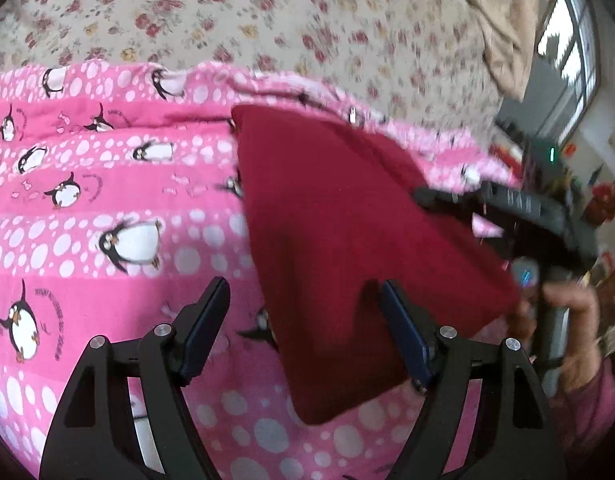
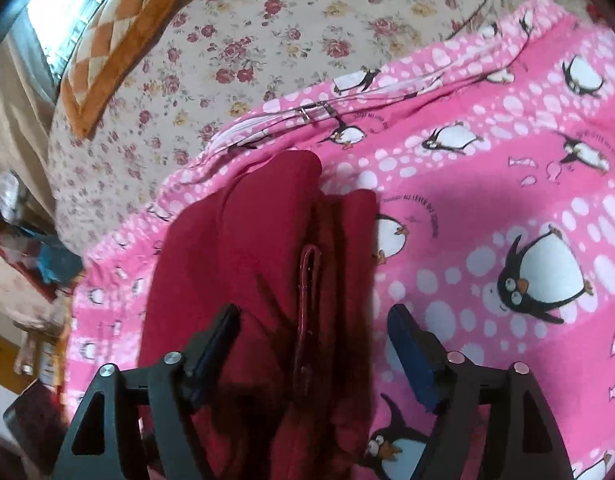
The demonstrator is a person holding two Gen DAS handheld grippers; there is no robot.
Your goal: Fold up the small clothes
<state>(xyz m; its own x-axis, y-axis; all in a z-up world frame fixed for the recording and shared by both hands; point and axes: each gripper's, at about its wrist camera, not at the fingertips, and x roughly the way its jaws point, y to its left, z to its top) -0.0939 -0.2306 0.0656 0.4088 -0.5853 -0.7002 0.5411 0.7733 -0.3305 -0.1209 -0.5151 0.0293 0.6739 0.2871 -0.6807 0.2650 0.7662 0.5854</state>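
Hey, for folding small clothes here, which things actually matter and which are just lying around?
Part of the job:
- red garment, lying folded
- left gripper, open
- right gripper, open over the garment
- pink penguin blanket, the surface under the garment

Just lying about:
- orange checked cushion
- floral bedsheet
- beige curtain

A pink penguin-print blanket with white dots lies spread over a cream floral bedsheet. A zip runs along the blanket's far edge. An orange and cream checked cushion rests on the sheet near a bright window. A beige curtain hangs beside that window.
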